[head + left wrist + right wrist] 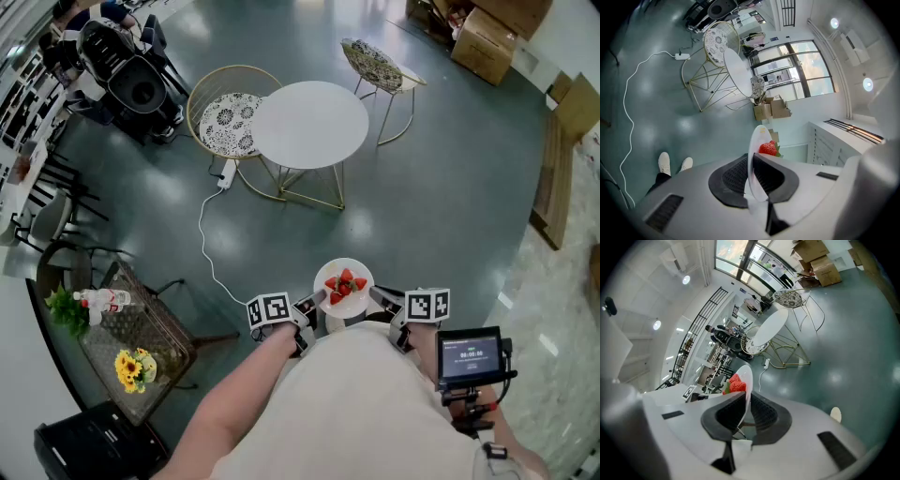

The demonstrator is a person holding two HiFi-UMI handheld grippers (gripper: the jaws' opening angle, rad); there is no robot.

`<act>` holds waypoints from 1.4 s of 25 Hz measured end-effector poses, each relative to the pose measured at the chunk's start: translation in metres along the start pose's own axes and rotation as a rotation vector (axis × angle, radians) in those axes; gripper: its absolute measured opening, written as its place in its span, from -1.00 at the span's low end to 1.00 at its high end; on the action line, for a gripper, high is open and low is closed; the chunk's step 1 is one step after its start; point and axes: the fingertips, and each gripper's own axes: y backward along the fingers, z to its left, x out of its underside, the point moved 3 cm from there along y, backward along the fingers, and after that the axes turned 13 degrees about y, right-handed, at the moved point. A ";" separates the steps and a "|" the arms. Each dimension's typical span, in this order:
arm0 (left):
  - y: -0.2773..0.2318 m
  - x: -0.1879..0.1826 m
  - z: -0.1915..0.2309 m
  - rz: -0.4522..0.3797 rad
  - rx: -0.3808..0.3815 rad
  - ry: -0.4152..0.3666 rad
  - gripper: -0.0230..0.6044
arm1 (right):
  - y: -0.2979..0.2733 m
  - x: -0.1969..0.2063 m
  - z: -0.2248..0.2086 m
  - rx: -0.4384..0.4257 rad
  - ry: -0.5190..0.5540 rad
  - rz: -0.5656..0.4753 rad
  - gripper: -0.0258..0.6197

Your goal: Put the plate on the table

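Observation:
A white plate (pixel 343 284) with several red strawberries (pixel 344 285) is held level in front of my chest, over the dark green floor. My left gripper (pixel 307 314) is shut on the plate's left rim (pixel 752 159), a strawberry (pixel 768 148) showing past it. On the opposite rim (pixel 744 392) my right gripper (pixel 382 307) is shut too, with strawberries (pixel 735 383) beyond. The round white table (pixel 310 124) stands on gold legs ahead, well apart from the plate.
A gold wire chair (pixel 223 114) with a patterned cushion stands left of the table, another chair (pixel 376 64) behind it. A white cable with a power strip (pixel 225 174) trails over the floor. At the left, a glass side table (pixel 122 328) holds flowers and a bottle. Cardboard boxes (pixel 483 37) are stacked far right.

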 end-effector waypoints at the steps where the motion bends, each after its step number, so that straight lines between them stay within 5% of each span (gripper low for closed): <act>1: 0.000 -0.001 -0.002 -0.003 0.002 -0.005 -0.86 | 0.000 -0.001 0.000 0.003 0.004 -0.002 -0.82; 12: 0.003 -0.007 -0.012 -0.029 0.030 -0.006 -0.86 | -0.002 -0.019 -0.003 0.013 0.075 -0.021 -0.81; 35: -0.008 -0.005 -0.020 -0.023 0.010 -0.081 -0.86 | 0.001 -0.018 -0.010 0.017 0.047 -0.026 -0.81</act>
